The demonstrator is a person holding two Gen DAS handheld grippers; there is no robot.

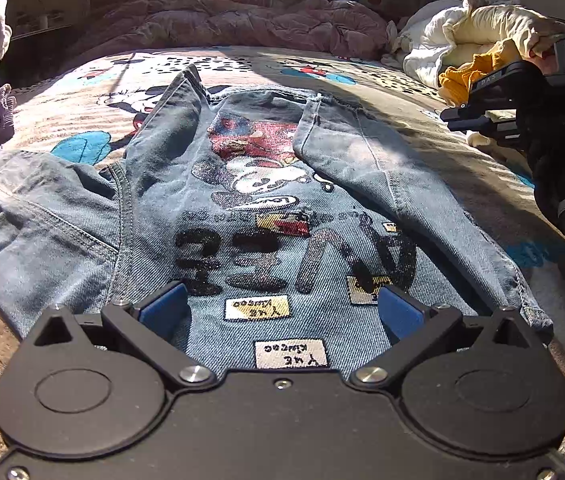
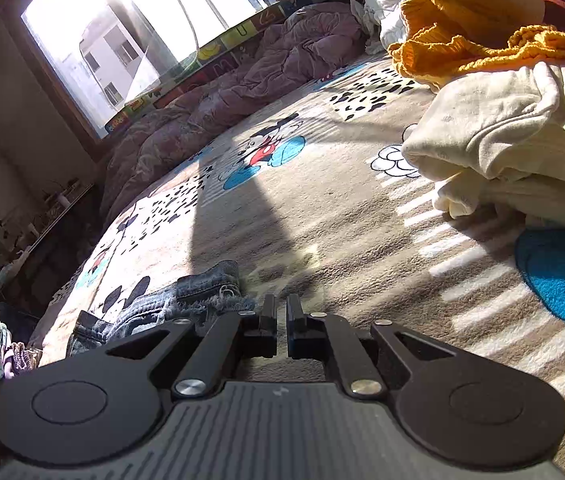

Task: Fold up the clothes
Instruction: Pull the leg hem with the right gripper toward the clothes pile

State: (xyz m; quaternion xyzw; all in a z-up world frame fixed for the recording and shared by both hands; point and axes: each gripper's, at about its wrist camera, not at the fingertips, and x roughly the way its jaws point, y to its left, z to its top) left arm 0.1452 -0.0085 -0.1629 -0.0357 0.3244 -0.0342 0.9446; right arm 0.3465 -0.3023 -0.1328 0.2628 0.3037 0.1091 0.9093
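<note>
Denim jacket (image 1: 266, 216) beneath spread left fingers (image 1: 164, 312)

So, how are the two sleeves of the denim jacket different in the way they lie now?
The sleeve on the image's right is folded in over the back of the denim jacket; the sleeve on the image's left is spread out sideways on the blanket. The right one runs along the body, the left one lies away from it. Both are the same faded blue denim and lie flat.

Sunlit window (image 2: 122, 40) behind bed (image 2: 322, 220)
</note>
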